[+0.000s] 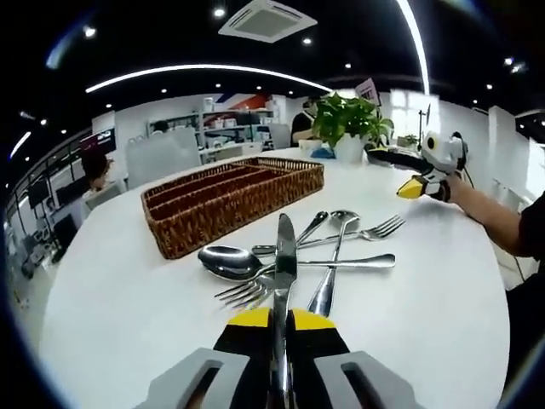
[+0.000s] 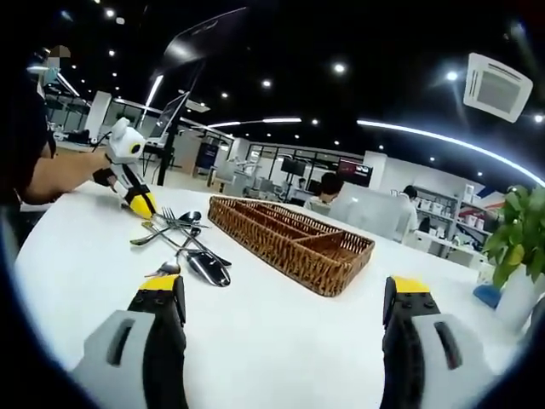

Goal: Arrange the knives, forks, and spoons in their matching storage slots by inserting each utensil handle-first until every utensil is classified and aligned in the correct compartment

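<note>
Knife (image 1: pixel 283 256) was clamped in left gripper (image 1: pixel 278 319), right gripper (image 2: pixel 285 294) released; rotate handle-first toward wicker tray (image 1: pixel 230 200), keeping it level.

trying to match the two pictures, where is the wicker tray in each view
Left gripper view: the wicker tray sits left of centre, beyond the pile of cutlery.
Right gripper view: the wicker tray lies at centre, right of the cutlery.
Shared landmark: the potted plant.

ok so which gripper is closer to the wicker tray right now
Right. The right gripper, jaws open, faces the wicker tray across a short bare stretch of table. The left gripper, shut on a knife, sits behind the utensil pile.
</note>
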A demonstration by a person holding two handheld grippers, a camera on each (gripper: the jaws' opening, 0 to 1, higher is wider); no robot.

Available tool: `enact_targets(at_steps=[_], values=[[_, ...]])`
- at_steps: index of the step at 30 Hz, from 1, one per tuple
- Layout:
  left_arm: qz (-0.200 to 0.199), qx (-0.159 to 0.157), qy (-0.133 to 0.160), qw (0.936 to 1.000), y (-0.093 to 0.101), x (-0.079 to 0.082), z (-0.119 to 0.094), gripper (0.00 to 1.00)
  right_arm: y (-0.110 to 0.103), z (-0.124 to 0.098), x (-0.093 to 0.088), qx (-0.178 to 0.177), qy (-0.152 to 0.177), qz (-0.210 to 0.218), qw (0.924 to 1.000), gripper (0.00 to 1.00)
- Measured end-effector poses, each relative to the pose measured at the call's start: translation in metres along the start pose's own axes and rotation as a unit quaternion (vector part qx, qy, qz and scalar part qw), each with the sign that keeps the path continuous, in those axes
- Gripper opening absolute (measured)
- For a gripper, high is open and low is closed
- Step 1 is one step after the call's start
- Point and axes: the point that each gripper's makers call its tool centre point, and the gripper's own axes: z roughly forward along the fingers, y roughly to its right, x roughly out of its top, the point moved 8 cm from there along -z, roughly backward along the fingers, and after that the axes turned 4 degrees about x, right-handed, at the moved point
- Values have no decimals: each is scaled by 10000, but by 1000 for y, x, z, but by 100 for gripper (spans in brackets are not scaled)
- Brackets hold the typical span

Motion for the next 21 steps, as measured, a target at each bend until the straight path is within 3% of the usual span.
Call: enact_targets(at_steps=[1,3,6,9,16,18,21], values=[[-81,-169,144,9997,0,4,0,5,0,0,0,17,2,1,10000,99],[-117,-213,276,9993,-4,11,-3,5,0,-1,1,17,-1,53,10000,99],[77,-206,259,9994,-7,17,-3,4,1,-1,2,-22,31,-2,10000,99],[359,-439,263,9980,-2,22,0,4,-1,0,1,67,19,38,10000,99],[739,-598,265,9951,7,24,5,4,-10,4,5,432,130,289,9986,94],[960,-765,334,9919,11,26,5,4,-13,5,9,775,191,599,9950,92],[1021,-847,326,9906,11,30,7,4,-11,9,20,987,120,544,9936,96]])
